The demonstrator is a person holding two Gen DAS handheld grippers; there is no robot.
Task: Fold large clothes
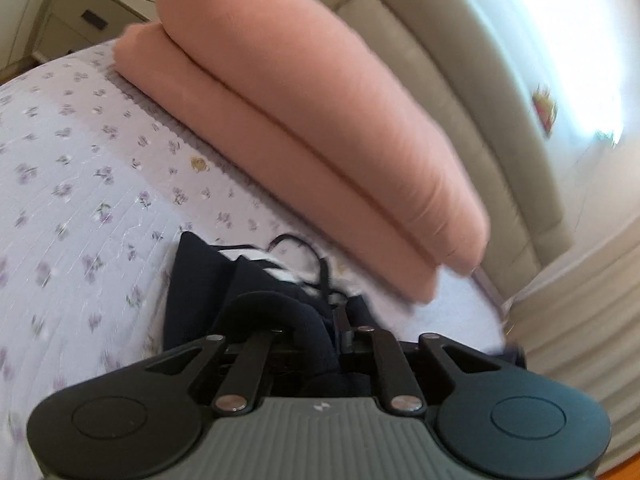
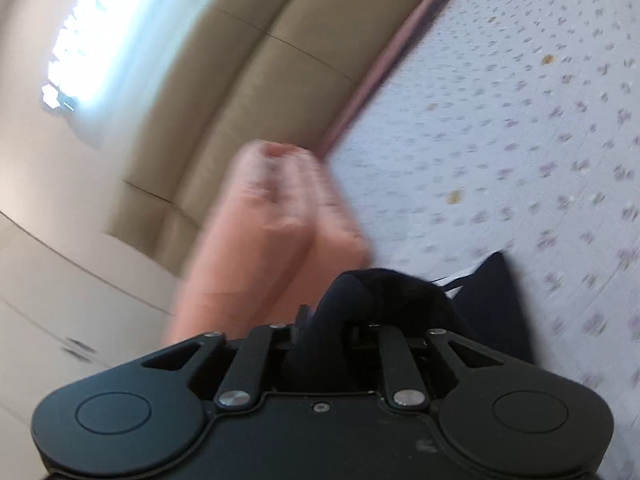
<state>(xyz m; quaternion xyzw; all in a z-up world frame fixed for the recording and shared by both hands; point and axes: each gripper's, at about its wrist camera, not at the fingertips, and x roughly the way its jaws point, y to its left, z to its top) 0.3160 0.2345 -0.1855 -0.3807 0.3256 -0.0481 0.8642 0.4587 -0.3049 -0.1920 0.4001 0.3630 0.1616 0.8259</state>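
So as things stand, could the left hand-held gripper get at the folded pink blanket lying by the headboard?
Probably not yet. The left hand-held gripper has dark navy garment fabric bunched between its fingers, so it looks occupied. The folded pink blanket lies just ahead on the floral quilted bedspread, with nothing else between.

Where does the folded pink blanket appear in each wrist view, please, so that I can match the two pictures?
Left wrist: the folded pink blanket runs diagonally from upper left to lower right, lying on the floral bedspread beside the beige headboard.
Right wrist: the blanket is blurred, at centre, just above the dark garment.
Shared landmark: the beige headboard behind the blanket in both views.
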